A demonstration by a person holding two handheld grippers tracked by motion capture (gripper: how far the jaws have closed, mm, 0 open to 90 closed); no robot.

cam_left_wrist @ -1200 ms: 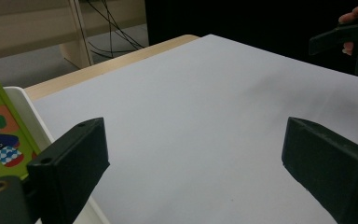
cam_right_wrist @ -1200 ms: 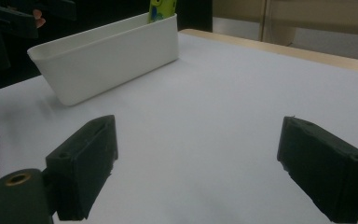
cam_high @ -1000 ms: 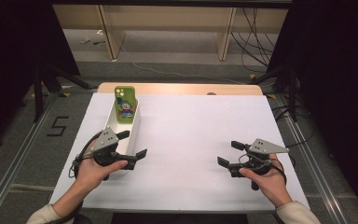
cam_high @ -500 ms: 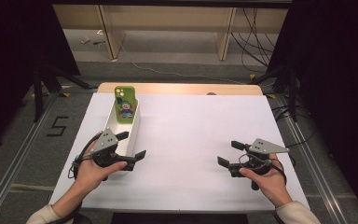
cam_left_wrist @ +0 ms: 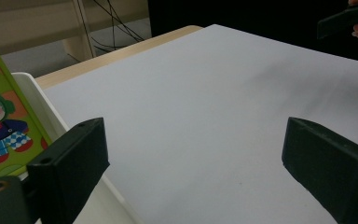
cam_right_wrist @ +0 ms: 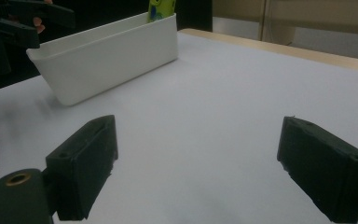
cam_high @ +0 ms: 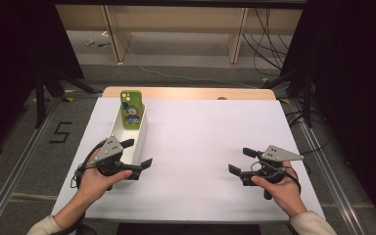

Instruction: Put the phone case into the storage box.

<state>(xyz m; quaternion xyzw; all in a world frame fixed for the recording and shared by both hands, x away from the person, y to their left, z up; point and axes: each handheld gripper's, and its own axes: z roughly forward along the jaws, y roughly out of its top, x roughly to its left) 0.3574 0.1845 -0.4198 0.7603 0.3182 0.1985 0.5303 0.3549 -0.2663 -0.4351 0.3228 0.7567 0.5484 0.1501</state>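
A green phone point(cam_high: 131, 110) with a clown picture on its case stands upright at the far end of a long white bin point(cam_high: 139, 139) on the left of the table. My left gripper point(cam_high: 138, 152) rests by the bin's near end, open, with nothing between its jaws. In the left gripper view the phone point(cam_left_wrist: 0, 130) and the bin's rim point(cam_left_wrist: 37, 93) lie just left of the left gripper point(cam_left_wrist: 196, 172). My right gripper point(cam_high: 241, 160) sits open and empty at the front right. The right gripper view shows the right gripper point(cam_right_wrist: 196, 172) facing the bin point(cam_right_wrist: 112, 60) and the phone's top point(cam_right_wrist: 161, 9).
The white table top point(cam_high: 205, 132) has a wooden strip point(cam_high: 191, 93) along its far edge. Beyond it are shelf legs and cables on the floor. Black frames stand at both sides. The other hand's gripper point(cam_right_wrist: 23, 23) shows far off past the bin.
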